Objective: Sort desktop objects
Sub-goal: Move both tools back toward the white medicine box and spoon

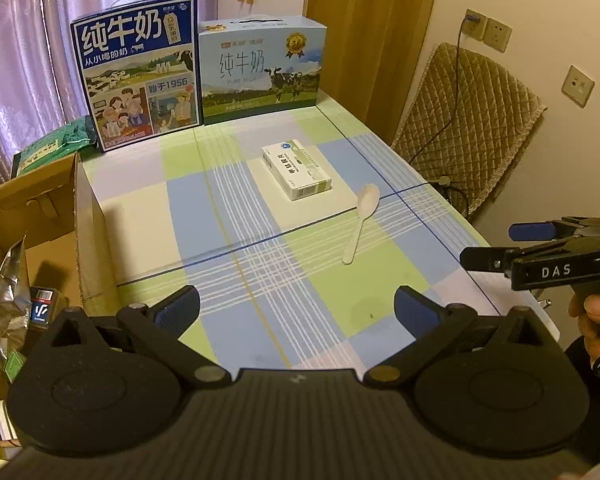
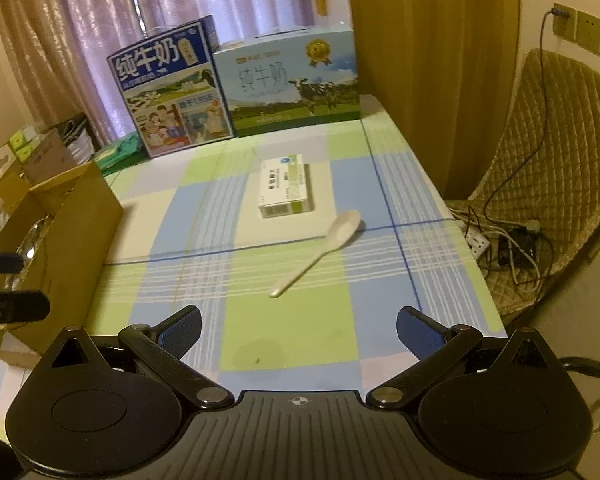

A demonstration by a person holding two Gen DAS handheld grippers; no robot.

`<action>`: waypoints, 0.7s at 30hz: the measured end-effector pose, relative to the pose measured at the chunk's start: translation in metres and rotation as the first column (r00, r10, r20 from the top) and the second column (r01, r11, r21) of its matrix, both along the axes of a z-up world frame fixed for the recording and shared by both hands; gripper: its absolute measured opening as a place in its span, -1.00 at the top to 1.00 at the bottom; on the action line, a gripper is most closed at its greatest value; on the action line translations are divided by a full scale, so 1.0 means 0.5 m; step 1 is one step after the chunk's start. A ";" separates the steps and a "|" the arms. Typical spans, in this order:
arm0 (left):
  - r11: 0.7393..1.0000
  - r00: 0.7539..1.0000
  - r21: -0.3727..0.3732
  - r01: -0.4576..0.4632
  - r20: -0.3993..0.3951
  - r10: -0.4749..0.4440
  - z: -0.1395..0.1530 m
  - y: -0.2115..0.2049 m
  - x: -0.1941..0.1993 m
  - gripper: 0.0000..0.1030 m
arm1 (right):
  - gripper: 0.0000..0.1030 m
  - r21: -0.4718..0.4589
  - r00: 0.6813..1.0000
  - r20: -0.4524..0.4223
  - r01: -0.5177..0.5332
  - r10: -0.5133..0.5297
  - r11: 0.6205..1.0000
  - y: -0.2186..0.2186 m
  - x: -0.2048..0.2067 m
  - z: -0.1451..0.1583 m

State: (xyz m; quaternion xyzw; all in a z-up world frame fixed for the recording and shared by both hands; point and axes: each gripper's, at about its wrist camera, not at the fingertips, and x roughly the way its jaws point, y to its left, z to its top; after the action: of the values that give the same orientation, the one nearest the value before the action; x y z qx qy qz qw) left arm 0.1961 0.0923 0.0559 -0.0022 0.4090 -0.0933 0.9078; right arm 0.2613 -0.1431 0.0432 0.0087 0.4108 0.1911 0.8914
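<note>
Both tools spread wide, empty: left tool (image 1: pixel 296 312), right tool (image 2: pixel 298 330). Checked-cloth tabletop (image 2: pixel 284 332): medicine box (image 2: pixel 286 191) mid-table, white spoon (image 2: pixel 320 251) just beside it. Milk cartons (image 2: pixel 236 88) at the far edge before the curtains (image 2: pixel 148 8), cardboard box (image 1: pixel 40 248) left, padded chair (image 2: pixel 548 168) right.

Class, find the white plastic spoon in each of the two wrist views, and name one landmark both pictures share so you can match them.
Left wrist view: the white spoon lies right of centre on the checked tablecloth, bowl away from the camera, near the small white medicine box.
Right wrist view: the spoon lies near the centre, slanting, handle toward the lower left.
Shared landmark: the dark blue milk carton standing at the table's far end.
</note>
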 end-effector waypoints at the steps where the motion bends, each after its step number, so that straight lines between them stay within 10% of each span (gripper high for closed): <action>1: 1.000 1.000 0.002 -0.003 0.001 0.003 -0.002 0.000 0.002 -0.97 | -0.96 0.003 1.000 0.002 0.007 -0.007 1.000 -0.002 0.004 -0.001; 21: 0.997 0.996 -0.036 -0.073 0.042 0.074 -0.078 -0.030 0.110 -0.97 | -0.96 -0.017 0.995 0.043 0.090 -0.089 0.996 -0.022 0.077 -0.047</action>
State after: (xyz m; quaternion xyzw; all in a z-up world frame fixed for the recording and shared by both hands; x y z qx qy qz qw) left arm 0.2513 0.0772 0.0168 -0.0309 0.3871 -0.0668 0.9191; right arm 0.2998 -0.1542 0.0199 0.0147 0.3929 0.1474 0.9076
